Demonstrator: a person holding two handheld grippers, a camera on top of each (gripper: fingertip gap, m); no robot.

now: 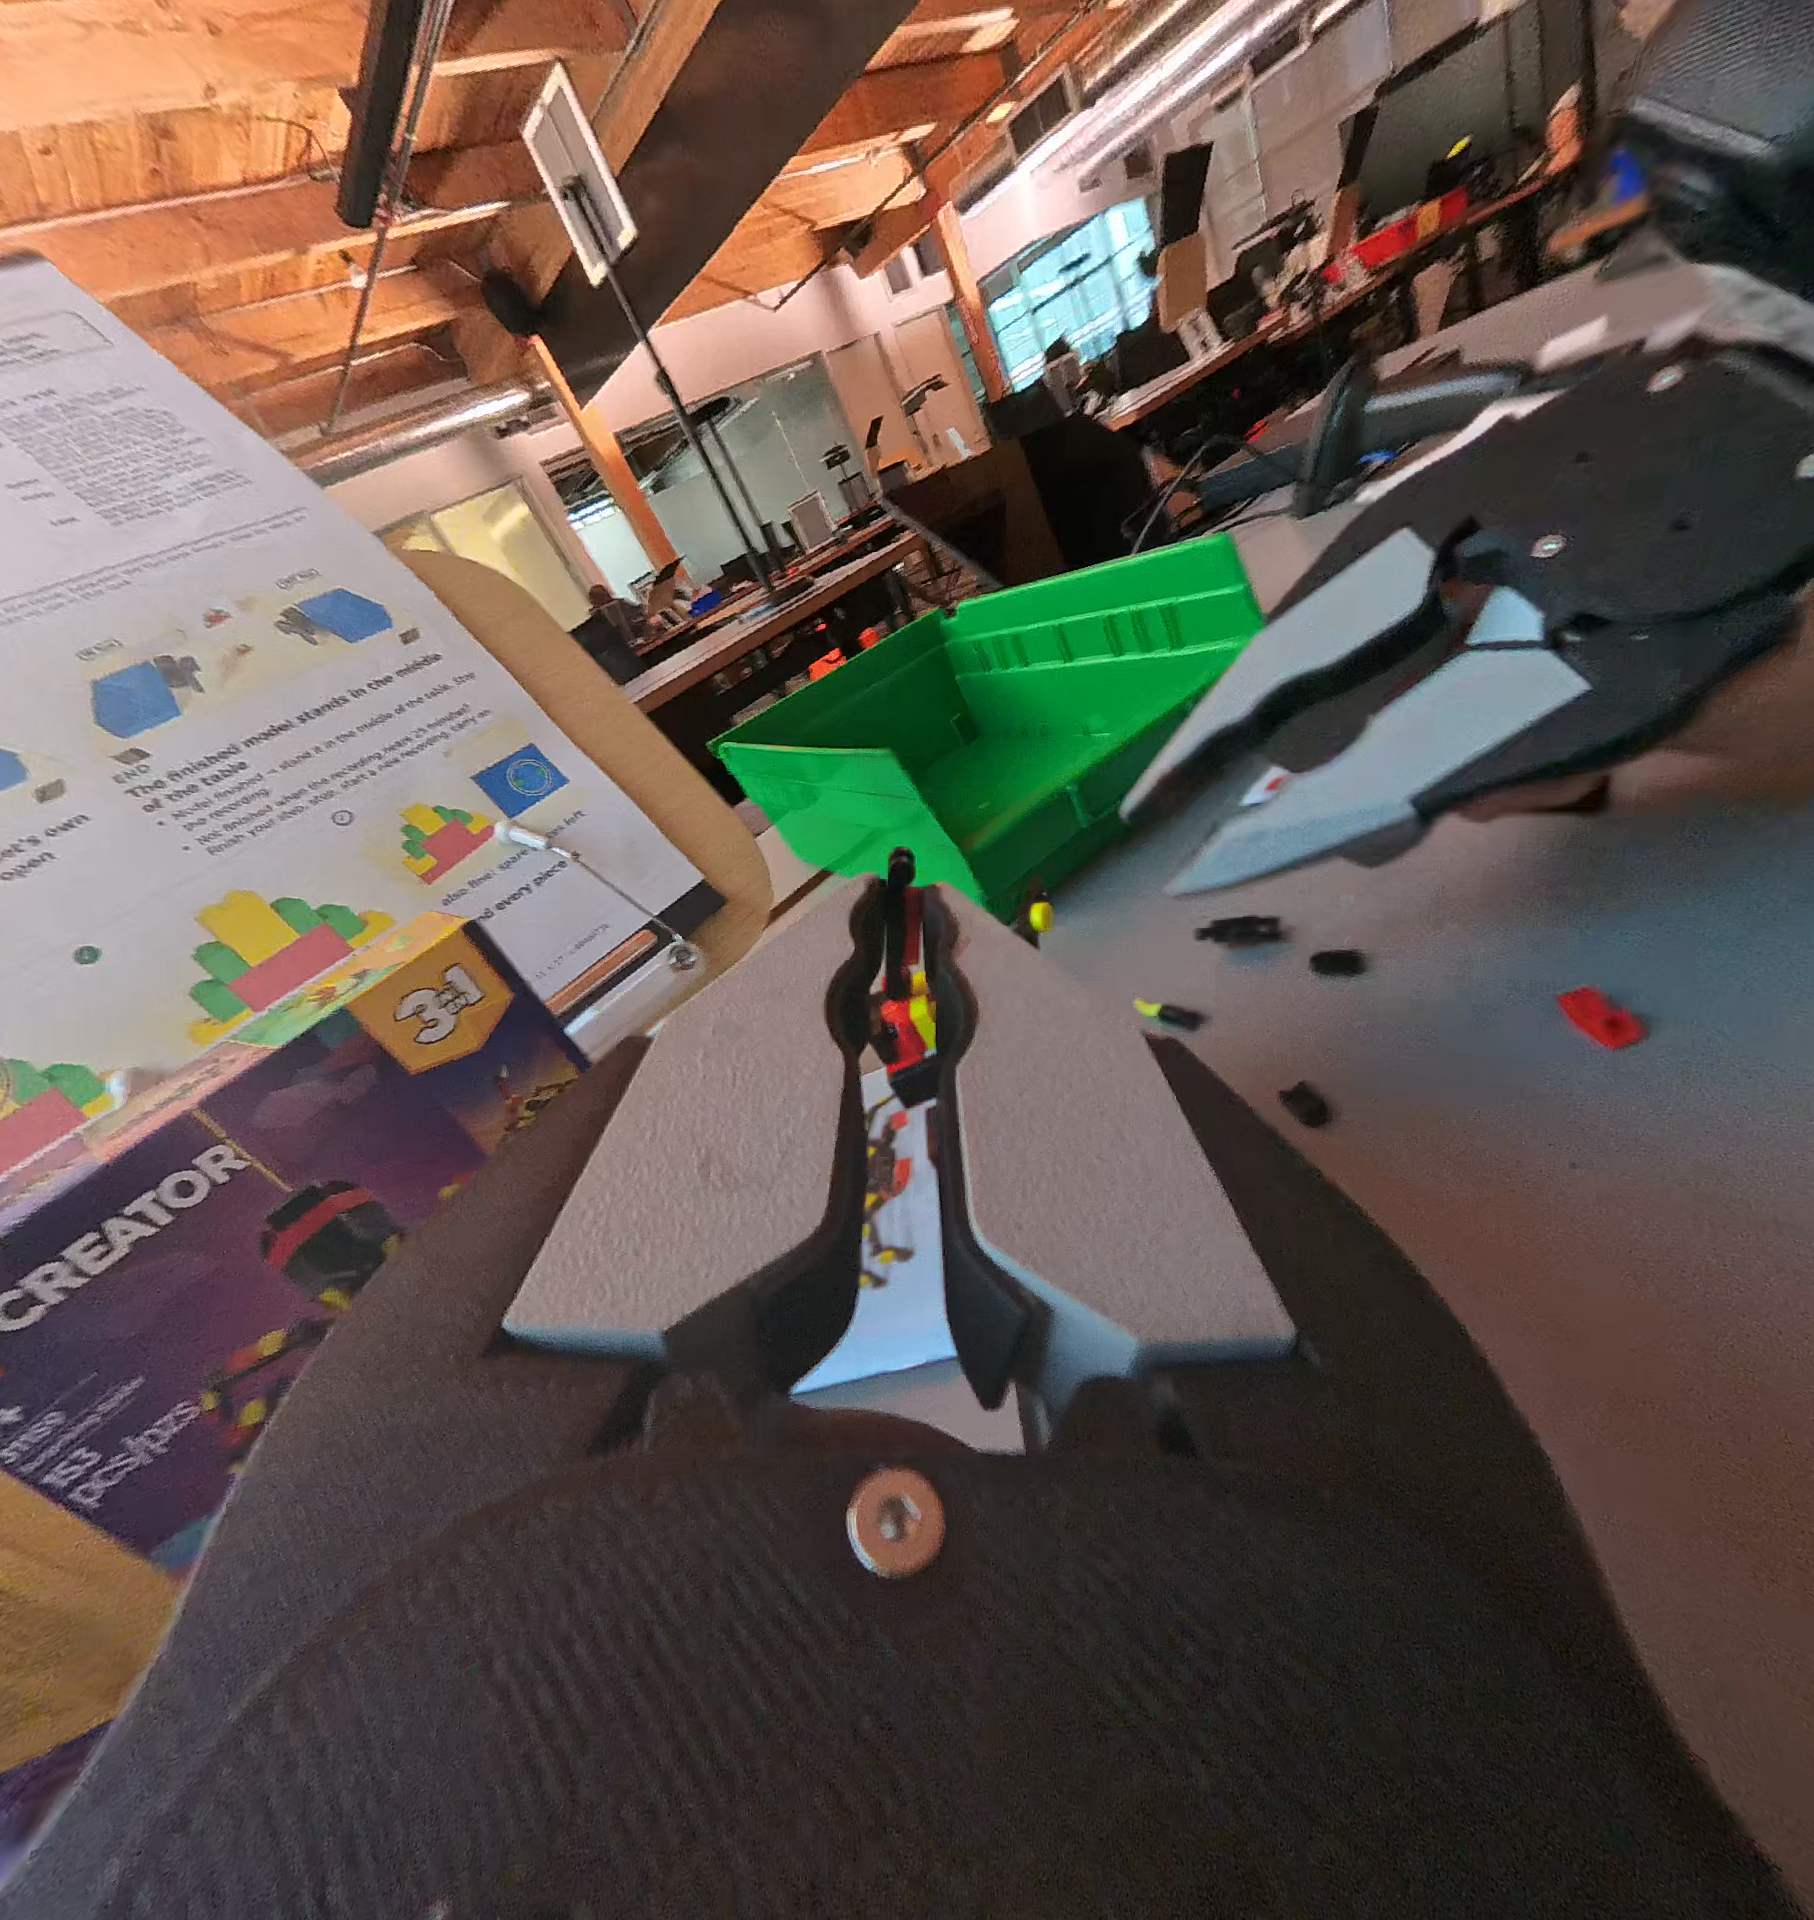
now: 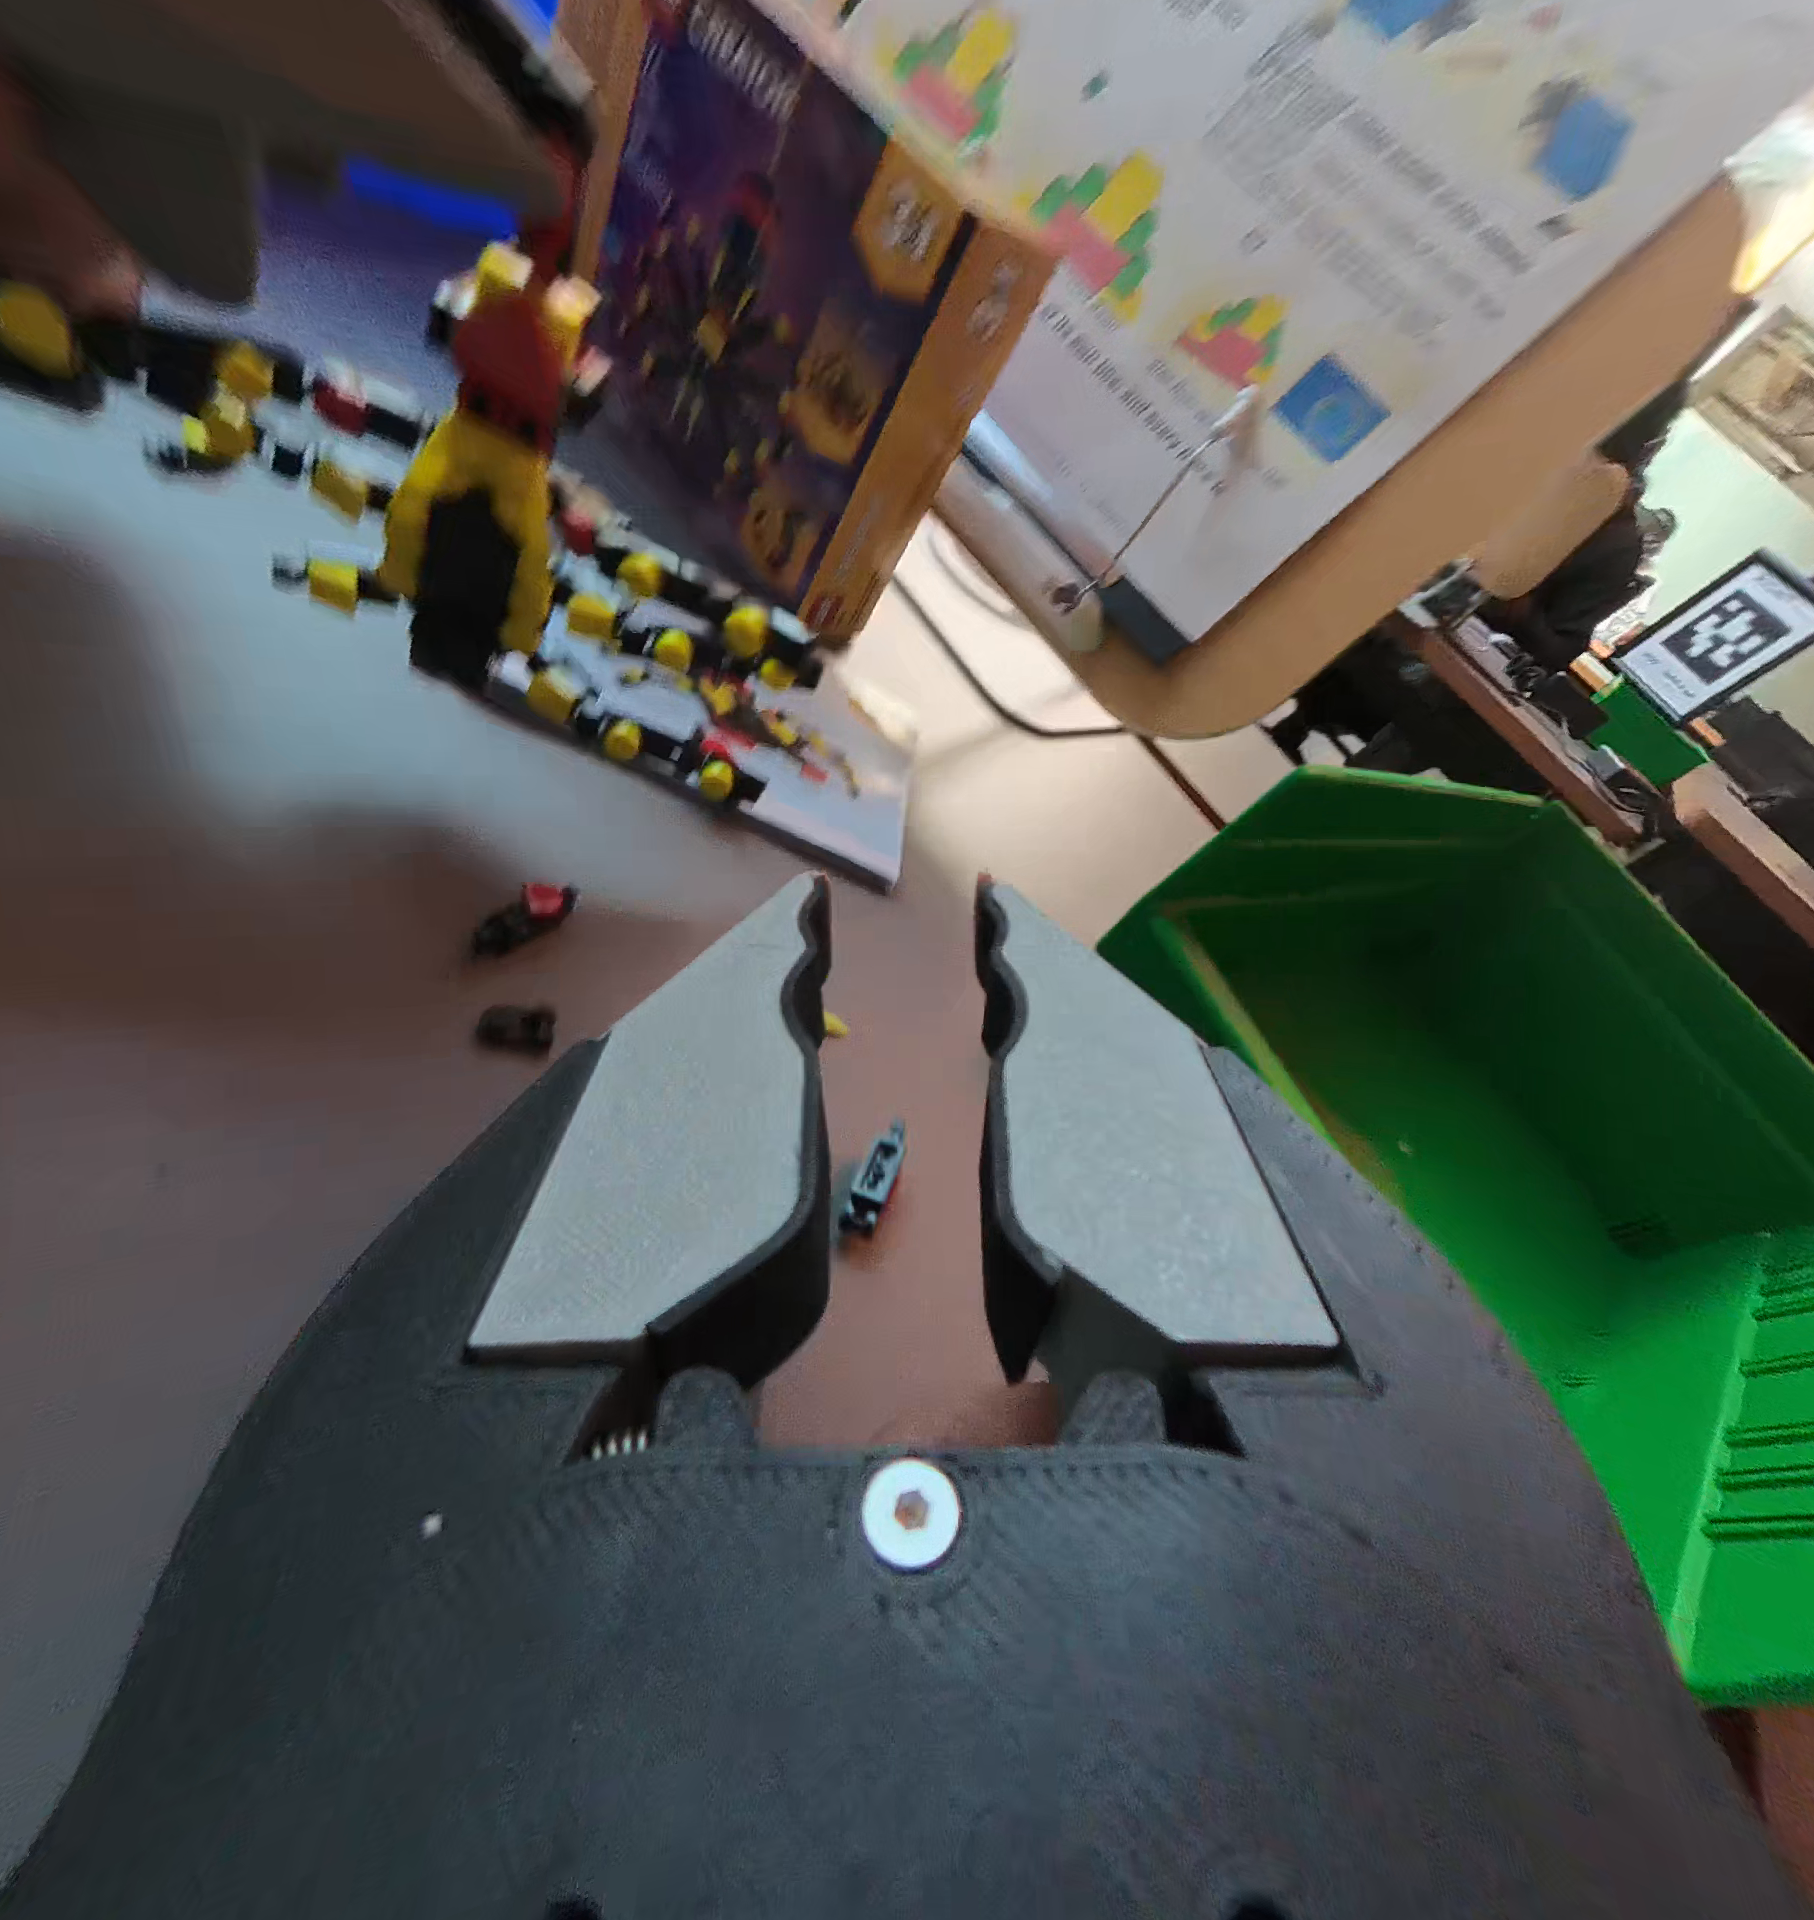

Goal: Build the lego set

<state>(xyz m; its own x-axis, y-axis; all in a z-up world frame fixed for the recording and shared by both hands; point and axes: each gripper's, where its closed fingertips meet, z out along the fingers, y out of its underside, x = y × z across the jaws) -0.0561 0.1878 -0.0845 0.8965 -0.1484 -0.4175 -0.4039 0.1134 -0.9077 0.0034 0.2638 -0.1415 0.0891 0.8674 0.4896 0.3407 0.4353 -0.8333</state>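
— Between your left tool's (image 1: 898, 971) fingers, what's held?
— A small red, yellow and black brick piece (image 1: 905, 1023), pinched narrow, raised near the green bin (image 1: 1028, 707).
— And your right tool (image 2: 903, 904)?
— Parted and bare, over the tabletop (image 2: 259, 987); a black piece (image 2: 875, 1179) lies below, untouched.

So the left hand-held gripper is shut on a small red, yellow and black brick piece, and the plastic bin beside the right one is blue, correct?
Not quite: the bin is green, as the right wrist view shows. The left hand-held gripper is indeed shut on the red, yellow and black brick piece.
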